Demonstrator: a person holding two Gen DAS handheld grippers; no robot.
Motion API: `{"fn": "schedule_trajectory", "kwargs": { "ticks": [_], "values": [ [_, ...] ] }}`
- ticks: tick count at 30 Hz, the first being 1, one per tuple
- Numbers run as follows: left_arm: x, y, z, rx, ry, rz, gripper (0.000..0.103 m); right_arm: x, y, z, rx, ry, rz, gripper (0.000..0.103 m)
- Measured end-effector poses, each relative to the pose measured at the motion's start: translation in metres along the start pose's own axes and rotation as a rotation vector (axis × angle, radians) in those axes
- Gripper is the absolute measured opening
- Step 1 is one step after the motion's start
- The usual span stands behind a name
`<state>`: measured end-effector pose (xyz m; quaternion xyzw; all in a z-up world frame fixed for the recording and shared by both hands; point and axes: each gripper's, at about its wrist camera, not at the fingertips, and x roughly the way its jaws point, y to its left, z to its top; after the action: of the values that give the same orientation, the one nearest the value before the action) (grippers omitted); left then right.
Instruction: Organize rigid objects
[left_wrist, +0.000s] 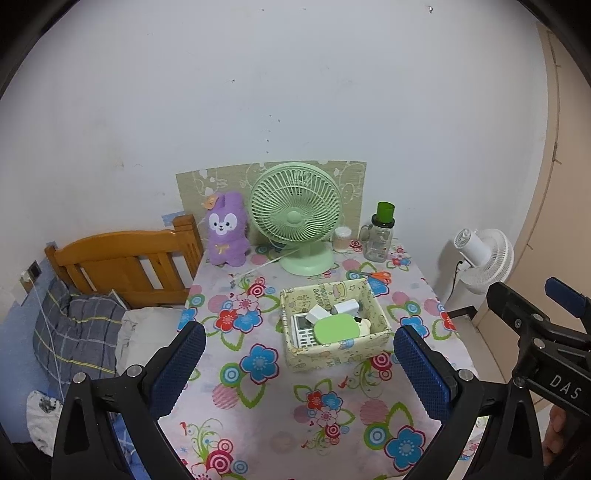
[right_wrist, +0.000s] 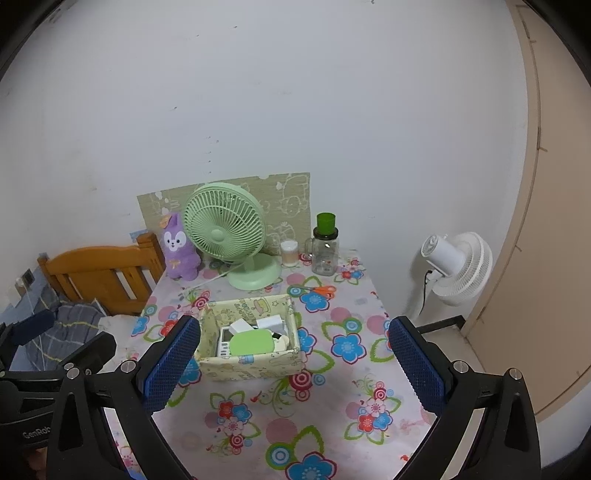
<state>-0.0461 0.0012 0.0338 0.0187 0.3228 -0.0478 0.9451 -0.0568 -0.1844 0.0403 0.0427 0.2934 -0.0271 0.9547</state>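
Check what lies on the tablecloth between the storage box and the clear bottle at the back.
Orange-handled scissors lie flat between the box and the bottle, touching neither. Both wrist views show it, the right one most plainly.

Soft, even indoor light fills both views, a little dim and cool. The wall (left_wrist: 295, 92) fades to grey toward the black fisheye corners. Shadows are faint, with no glare. Straight lines bow at the edges; focus is fairly sharp, slightly grainy.

Floral-clothed table (left_wrist: 258, 398), patterned box (left_wrist: 334, 356), green fan (left_wrist: 295, 218), plush rabbit (left_wrist: 225, 230), bottle (left_wrist: 378, 236), scissors (left_wrist: 373, 275)
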Motion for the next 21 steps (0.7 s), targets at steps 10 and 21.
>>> {"fn": "schedule_trajectory", "kwargs": {
  "ticks": [10,21],
  "values": [
    [0.0030,0.0051,-0.0009,-0.017,0.003,-0.005,0.103,0.0012,0.0017,0.0006,-0.003,-0.001,-0.003,0.103],
    [0.0040,0.0072,-0.0017,-0.025,0.001,-0.002,0.103,0.0026,0.0037,0.0007,-0.005,-0.001,-0.003,0.103]
  ]
}}
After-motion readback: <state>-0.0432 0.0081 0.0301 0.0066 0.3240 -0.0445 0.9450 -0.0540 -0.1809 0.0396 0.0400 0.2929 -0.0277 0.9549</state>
